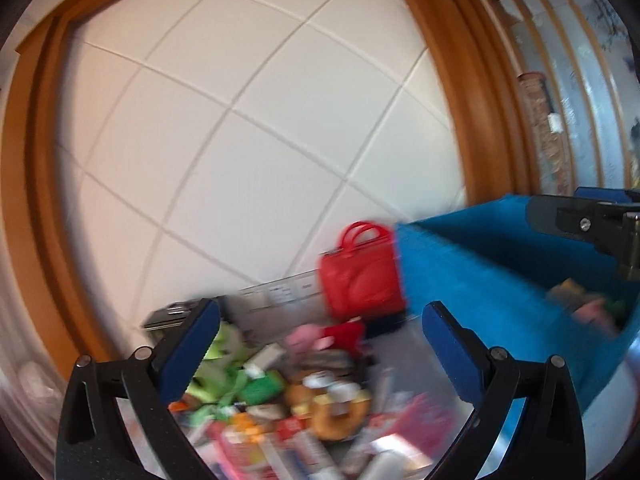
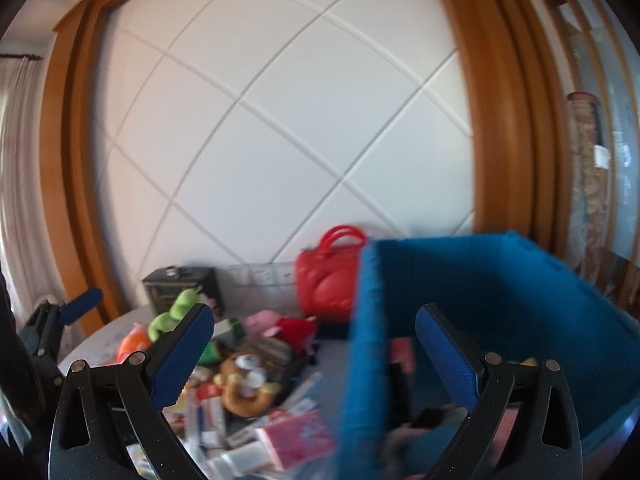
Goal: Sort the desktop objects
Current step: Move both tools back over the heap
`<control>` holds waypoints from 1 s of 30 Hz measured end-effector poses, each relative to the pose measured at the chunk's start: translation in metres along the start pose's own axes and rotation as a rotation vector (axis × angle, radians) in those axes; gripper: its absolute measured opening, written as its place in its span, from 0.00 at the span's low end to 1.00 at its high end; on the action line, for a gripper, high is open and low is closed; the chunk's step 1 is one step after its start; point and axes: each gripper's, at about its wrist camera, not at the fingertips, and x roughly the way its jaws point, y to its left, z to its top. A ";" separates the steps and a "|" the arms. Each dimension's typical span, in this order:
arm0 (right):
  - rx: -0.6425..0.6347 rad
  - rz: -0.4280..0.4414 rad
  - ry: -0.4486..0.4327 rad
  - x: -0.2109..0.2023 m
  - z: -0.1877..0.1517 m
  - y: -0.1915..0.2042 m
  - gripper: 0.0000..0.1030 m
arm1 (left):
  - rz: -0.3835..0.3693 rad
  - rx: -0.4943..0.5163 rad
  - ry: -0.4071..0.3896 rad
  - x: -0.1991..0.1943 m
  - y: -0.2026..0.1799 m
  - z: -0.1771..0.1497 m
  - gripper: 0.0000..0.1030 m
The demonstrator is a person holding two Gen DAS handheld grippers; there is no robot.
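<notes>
The biggest thing in reach is the blue fabric bin (image 2: 480,320), standing at the right of the table (image 2: 92,340) with a few things already lying in its bottom, too blurred to name. Its walls look soft, so a gripper coming down carelessly over the rim could fold a side in or drag the whole bin across the surface. Beside its left wall, touching or nearly so, a red handbag (image 2: 326,286) stands upright against the wall; a nudge to the bin would likely tip it. The heap of unsorted objects (image 1: 280,392) covers the table left of the bin: plush toys, a brown plush ring (image 2: 244,390), packets and cards lying over one another, with a pink card (image 2: 296,438) nearest. Both views are smeared with motion, and I judge that a grab made in haste could catch two overlapping pieces at once, or knock loose ones off the table edge. The left gripper (image 1: 320,354) is spread wide above the heap, pinching nothing and touching nothing. The right gripper (image 2: 316,354) is equally wide apart and empty, straddling the bin's near corner without visible contact, so lowering it as it stands might snag that corner.
</notes>
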 end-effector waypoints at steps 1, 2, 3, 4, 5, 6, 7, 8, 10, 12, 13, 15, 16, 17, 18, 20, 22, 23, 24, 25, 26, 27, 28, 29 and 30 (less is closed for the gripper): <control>-0.002 0.009 0.013 0.008 -0.004 0.012 0.99 | 0.014 0.008 0.010 0.002 0.014 -0.007 1.00; -0.002 0.019 0.033 0.019 -0.009 0.025 0.99 | 0.034 0.018 0.024 0.005 0.032 -0.018 1.00; -0.001 0.031 0.049 0.028 -0.014 0.037 0.99 | 0.053 0.026 0.037 0.007 0.047 -0.027 1.00; 0.001 0.045 0.065 0.038 -0.020 0.049 0.99 | 0.068 0.033 0.050 0.010 0.059 -0.035 1.00; 0.002 0.059 0.078 0.046 -0.026 0.059 0.99 | 0.083 0.039 0.069 0.014 0.077 -0.047 1.00; 0.000 0.071 0.094 0.055 -0.033 0.069 0.99 | 0.100 0.043 0.090 0.018 0.091 -0.057 1.00; -0.004 0.081 0.112 0.064 -0.040 0.078 0.99 | 0.116 0.043 0.112 0.023 0.104 -0.065 1.00; -0.009 0.099 0.133 0.074 -0.048 0.089 0.99 | 0.129 0.040 0.134 0.026 0.116 -0.075 1.00; -0.027 0.143 0.176 0.092 -0.066 0.108 0.99 | 0.144 0.021 0.176 0.035 0.139 -0.092 1.00; -0.056 0.209 0.252 0.116 -0.089 0.128 0.99 | 0.139 -0.009 0.213 0.043 0.158 -0.108 1.00; -0.077 0.231 0.297 0.130 -0.102 0.139 0.99 | 0.138 -0.015 0.221 0.045 0.165 -0.116 1.00; -0.122 0.259 0.386 0.157 -0.128 0.156 0.95 | 0.149 -0.015 0.228 0.048 0.170 -0.128 1.00; -0.142 0.268 0.428 0.170 -0.139 0.162 0.91 | 0.146 -0.018 0.236 0.051 0.172 -0.134 1.00; -0.153 0.282 0.475 0.185 -0.151 0.167 0.90 | 0.142 -0.022 0.244 0.054 0.174 -0.138 1.00; -0.154 0.293 0.507 0.194 -0.159 0.169 0.88 | 0.132 -0.026 0.254 0.058 0.175 -0.143 1.00; -0.159 0.319 0.565 0.213 -0.175 0.174 0.88 | 0.124 -0.010 0.266 0.067 0.175 -0.155 1.00; -0.182 0.357 0.599 0.224 -0.187 0.182 0.88 | 0.129 0.006 0.281 0.077 0.175 -0.165 1.00; -0.198 0.381 0.610 0.232 -0.192 0.187 0.88 | 0.116 0.005 0.290 0.082 0.176 -0.170 1.00; -0.208 0.395 0.617 0.238 -0.195 0.190 0.87 | 0.094 0.000 0.308 0.089 0.176 -0.176 1.00; -0.209 0.402 0.625 0.245 -0.197 0.193 0.87 | 0.073 -0.006 0.333 0.096 0.175 -0.185 1.00; -0.197 0.412 0.628 0.252 -0.198 0.193 0.87 | 0.063 -0.013 0.351 0.102 0.175 -0.191 1.00; -0.186 0.414 0.628 0.256 -0.197 0.192 0.87 | 0.045 -0.029 0.385 0.111 0.174 -0.200 1.00; -0.174 0.412 0.629 0.260 -0.196 0.191 0.87 | 0.030 -0.042 0.416 0.119 0.172 -0.208 0.99; -0.166 0.407 0.626 0.265 -0.196 0.189 0.87 | 0.022 -0.049 0.438 0.126 0.171 -0.216 0.99; -0.169 0.404 0.617 0.267 -0.193 0.187 0.87 | 0.019 -0.050 0.450 0.130 0.170 -0.222 1.00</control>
